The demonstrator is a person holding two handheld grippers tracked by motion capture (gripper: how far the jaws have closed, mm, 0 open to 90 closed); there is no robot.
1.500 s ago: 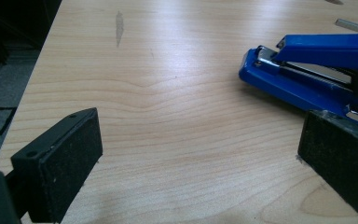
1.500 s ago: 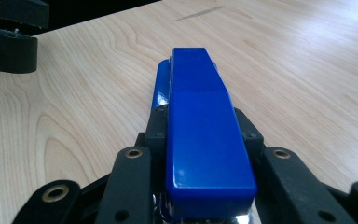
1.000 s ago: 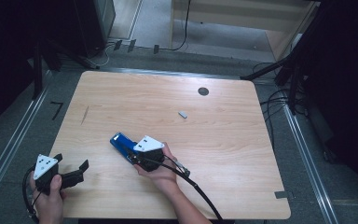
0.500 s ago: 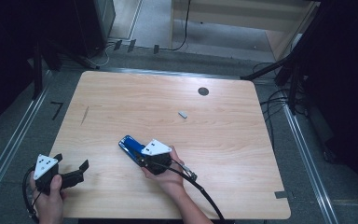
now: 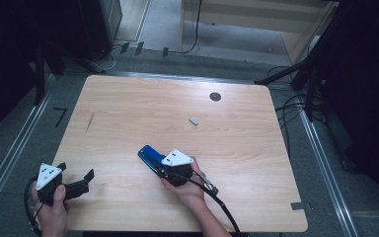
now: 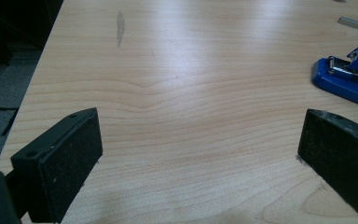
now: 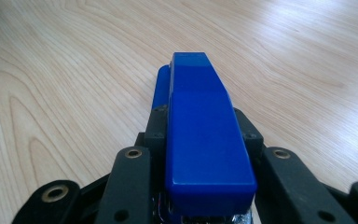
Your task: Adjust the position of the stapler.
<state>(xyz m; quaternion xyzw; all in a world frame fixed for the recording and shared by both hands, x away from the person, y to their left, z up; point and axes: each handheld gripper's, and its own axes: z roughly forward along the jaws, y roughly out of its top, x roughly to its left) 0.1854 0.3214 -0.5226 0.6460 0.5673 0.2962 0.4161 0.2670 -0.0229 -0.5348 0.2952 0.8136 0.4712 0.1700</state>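
Blue stapler [image 7: 200, 135] sits clamped by its sides in the right gripper [image 5: 164, 167] near the desk's [image 5: 128, 113] front edge, likely for repositioning; the left gripper [image 5: 74, 183] waits wide open and empty at the front-left corner. 1 small grey piece [image 5: 193, 120] lies mid-desk.

The blue stapler [image 6: 349, 77] is cut off by the left gripper view's right edge; the small grey piece [image 5: 193, 120] is too small to identify.
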